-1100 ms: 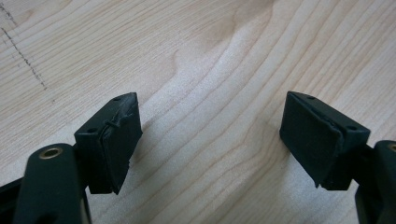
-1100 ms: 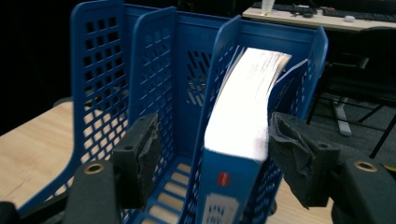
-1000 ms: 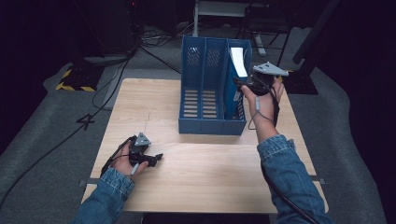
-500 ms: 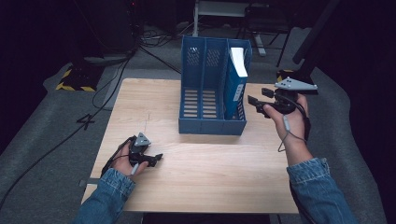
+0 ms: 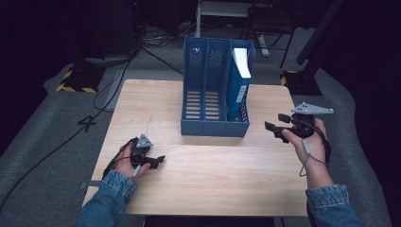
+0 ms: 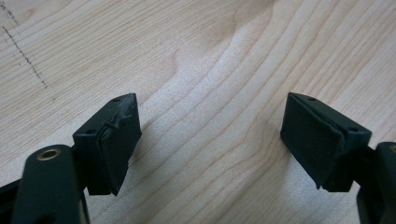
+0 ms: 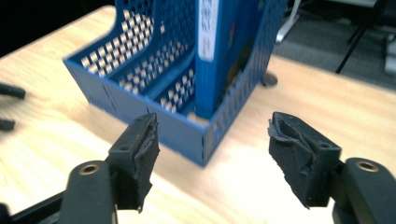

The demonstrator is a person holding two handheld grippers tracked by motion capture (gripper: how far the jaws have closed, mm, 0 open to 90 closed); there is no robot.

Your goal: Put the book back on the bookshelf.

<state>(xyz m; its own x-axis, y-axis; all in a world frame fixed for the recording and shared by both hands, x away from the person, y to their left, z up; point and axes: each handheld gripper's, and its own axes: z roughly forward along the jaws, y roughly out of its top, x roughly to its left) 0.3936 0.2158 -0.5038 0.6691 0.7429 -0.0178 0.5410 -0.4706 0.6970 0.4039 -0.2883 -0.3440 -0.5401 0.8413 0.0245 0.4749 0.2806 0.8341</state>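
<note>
A blue three-slot file holder [image 5: 208, 127] stands at the middle back of the wooden table [image 5: 213, 184]. A blue book [image 5: 240, 71] with a white top edge stands upright in its right slot. My right gripper [image 5: 275, 122] hovers to the right of the holder, clear of it, pointing left. Its jaws are open, have just opened a little further, and hold nothing. In the right gripper view the holder's corner [image 7: 205, 140] and the book [image 7: 219, 56] lie ahead of the right gripper [image 7: 215, 121]. My left gripper [image 5: 158, 161] rests open near the front left, over bare wood [image 6: 212, 102].
Dark floor with cables and a yellow-black striped block [image 5: 75, 87] surrounds the table. A stand's base [image 5: 302, 80] sits off the back right corner. The holder's left and middle slots hold nothing. Bare wood lies in front of the holder.
The right hand has drawn back from the book in the holder, moving right and toward the front edge and a little lower. The book stays in its slot. The left hand has not moved.
</note>
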